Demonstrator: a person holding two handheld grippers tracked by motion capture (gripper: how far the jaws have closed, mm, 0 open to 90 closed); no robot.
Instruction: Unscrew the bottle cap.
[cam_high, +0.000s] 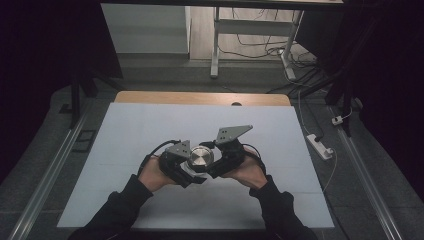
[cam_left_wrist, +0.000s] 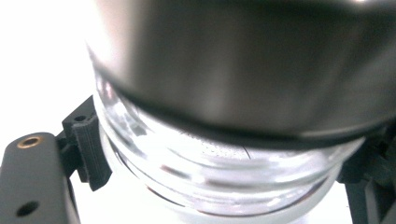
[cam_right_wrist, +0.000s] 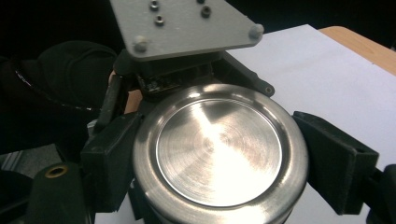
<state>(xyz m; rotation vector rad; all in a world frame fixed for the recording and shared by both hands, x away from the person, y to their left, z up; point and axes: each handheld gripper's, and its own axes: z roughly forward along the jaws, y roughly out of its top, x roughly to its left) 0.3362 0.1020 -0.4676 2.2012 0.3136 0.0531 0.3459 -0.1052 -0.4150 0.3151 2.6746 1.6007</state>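
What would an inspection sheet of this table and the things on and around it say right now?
Surface: white board lying on a wooden table, bare around the hands.
Job's things: clear glass jar with a round brushed-metal lid, held above the board between both hands.
Clutter: nothing seen on the board.
Grippers: left gripper shut on the jar's glass body; right gripper shut on the lid, one black pad at each side of its rim.
Cables: a black cable loops from the left gripper; a white power strip and loose wires lie on the floor.
Surroundings: dark room, grey floor, white desk legs behind the table.
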